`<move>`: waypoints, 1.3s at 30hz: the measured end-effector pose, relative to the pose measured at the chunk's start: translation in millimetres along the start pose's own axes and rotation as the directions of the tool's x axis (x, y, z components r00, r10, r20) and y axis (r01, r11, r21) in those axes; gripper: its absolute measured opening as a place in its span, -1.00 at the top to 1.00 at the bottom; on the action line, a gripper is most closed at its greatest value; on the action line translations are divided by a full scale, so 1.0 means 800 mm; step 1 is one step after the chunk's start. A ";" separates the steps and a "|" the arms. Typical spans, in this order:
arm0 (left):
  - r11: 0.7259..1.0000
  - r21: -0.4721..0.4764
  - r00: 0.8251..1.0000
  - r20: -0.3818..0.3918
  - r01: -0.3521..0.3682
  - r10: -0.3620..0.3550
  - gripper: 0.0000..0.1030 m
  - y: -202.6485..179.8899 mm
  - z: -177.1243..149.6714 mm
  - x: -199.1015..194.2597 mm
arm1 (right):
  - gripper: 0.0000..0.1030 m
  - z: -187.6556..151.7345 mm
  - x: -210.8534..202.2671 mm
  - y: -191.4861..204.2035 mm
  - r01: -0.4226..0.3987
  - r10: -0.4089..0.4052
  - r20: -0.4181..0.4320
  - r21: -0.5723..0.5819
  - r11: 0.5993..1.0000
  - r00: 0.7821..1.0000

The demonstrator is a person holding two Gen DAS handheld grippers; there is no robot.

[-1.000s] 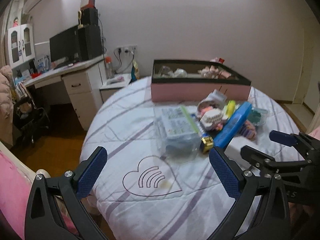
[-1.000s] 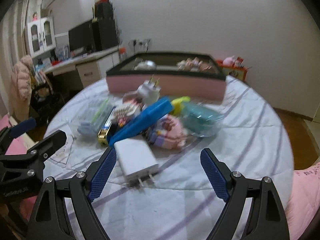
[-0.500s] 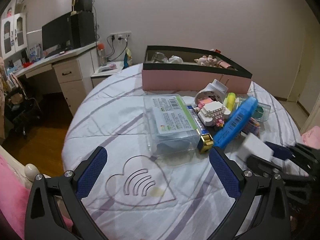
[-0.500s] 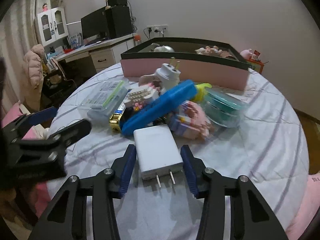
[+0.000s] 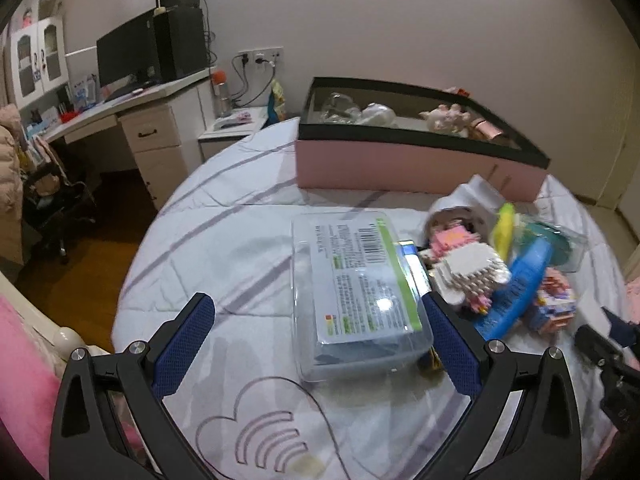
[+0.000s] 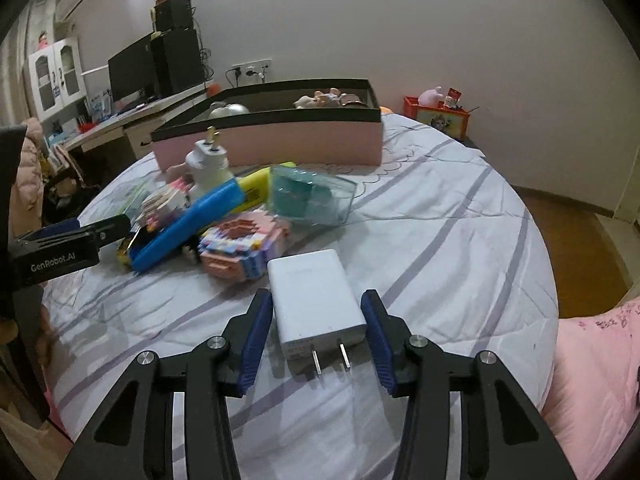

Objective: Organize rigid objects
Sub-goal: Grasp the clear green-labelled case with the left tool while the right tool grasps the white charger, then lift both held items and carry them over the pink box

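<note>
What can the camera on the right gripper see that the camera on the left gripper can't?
Only the right wrist view shows the white charger between the right gripper fingers, prongs toward the camera, and the red box beside the far wall.

Only the left wrist view shows the clear plastic box with its printed label facing up, and the heart outline on the sheet. The left gripper is wide open there.

Both show the pink storage box, the long blue case, the teal clear box, the pink block toy and the desk.
</note>
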State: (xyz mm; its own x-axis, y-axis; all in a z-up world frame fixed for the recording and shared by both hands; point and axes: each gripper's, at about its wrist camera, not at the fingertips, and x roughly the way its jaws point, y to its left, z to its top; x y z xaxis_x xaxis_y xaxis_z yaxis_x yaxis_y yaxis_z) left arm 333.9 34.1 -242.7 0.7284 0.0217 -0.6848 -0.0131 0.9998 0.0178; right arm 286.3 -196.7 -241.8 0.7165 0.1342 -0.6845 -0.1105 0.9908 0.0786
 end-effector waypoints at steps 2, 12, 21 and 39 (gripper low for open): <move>1.000 0.003 1.000 0.002 -0.029 0.029 -0.92 0.003 0.003 0.006 | 0.08 0.003 0.004 -0.002 0.000 0.000 0.000 0.004 1.000 1.000; 0.998 0.066 0.998 -0.061 0.002 0.002 -0.23 0.001 -0.001 0.024 | 0.09 0.010 0.021 -0.006 -0.004 0.004 -0.014 0.012 1.000 1.000; 0.998 0.046 0.997 -0.066 0.051 -0.047 -0.31 0.007 -0.023 0.000 | 0.11 0.006 0.019 -0.005 -0.004 0.004 -0.018 0.012 1.000 1.000; 0.991 0.066 0.993 -0.013 0.118 -0.118 -0.24 -0.005 -0.011 -0.017 | 0.19 0.007 0.011 -0.002 -0.025 0.025 0.003 0.008 1.000 1.000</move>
State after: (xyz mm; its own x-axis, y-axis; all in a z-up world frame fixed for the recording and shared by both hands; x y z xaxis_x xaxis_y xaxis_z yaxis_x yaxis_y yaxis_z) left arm 318.3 29.6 -239.7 0.7156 -0.0961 -0.6918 0.1186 0.9928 -0.0153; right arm 297.0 -197.1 -243.7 0.7155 0.1586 -0.6804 -0.1224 0.9873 0.1014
